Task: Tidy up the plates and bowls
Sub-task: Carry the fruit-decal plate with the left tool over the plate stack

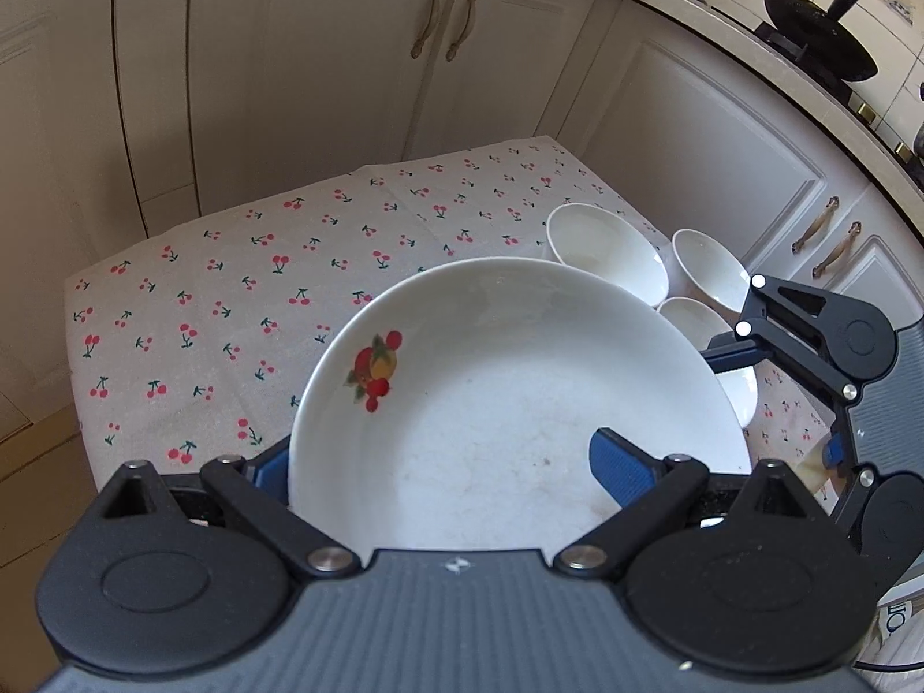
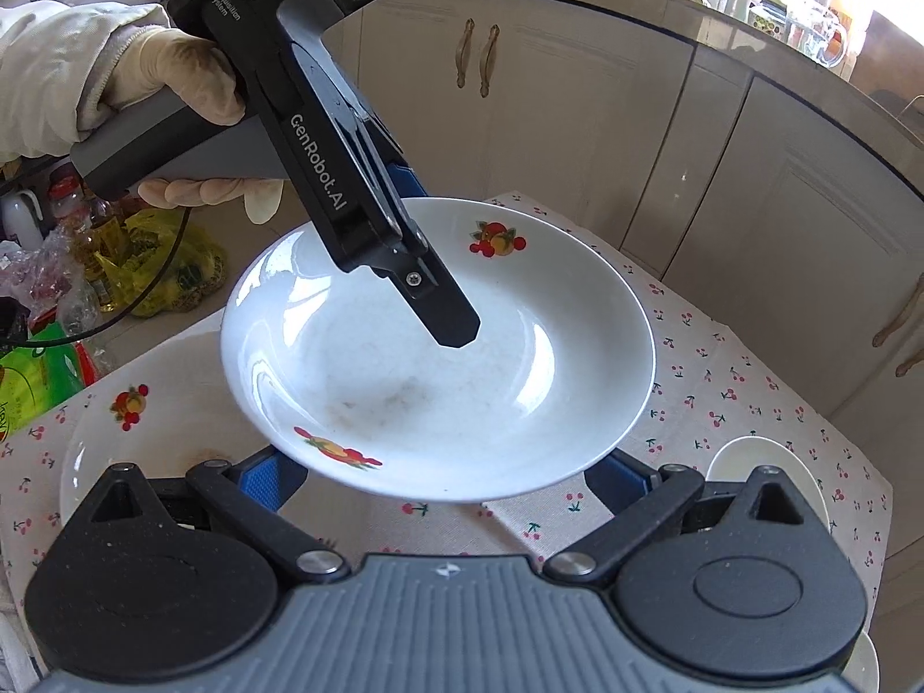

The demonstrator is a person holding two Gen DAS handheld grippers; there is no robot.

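A white deep plate with fruit prints [image 1: 508, 404] is held above the cherry-print tablecloth [image 1: 231, 300]. My left gripper [image 1: 444, 473] is shut on its rim, one blue pad [image 1: 621, 470] inside and the other under it. In the right wrist view the same plate [image 2: 439, 369] hangs over the table, with the left gripper's finger [image 2: 444, 306] lying inside it. My right gripper [image 2: 444, 479] is open below the plate's near edge and holds nothing. Three white bowls [image 1: 606, 251] [image 1: 713, 268] [image 1: 727, 369] stand at the right. Another fruit-print plate [image 2: 144, 433] lies on the table at left.
White cabinet doors [image 1: 346, 58] stand close behind the table. A black wok [image 1: 820, 29] sits on the counter at the upper right. Bags and bottles [image 2: 115, 265] crowd the floor at left. A white bowl [image 2: 768, 473] stands near the right gripper.
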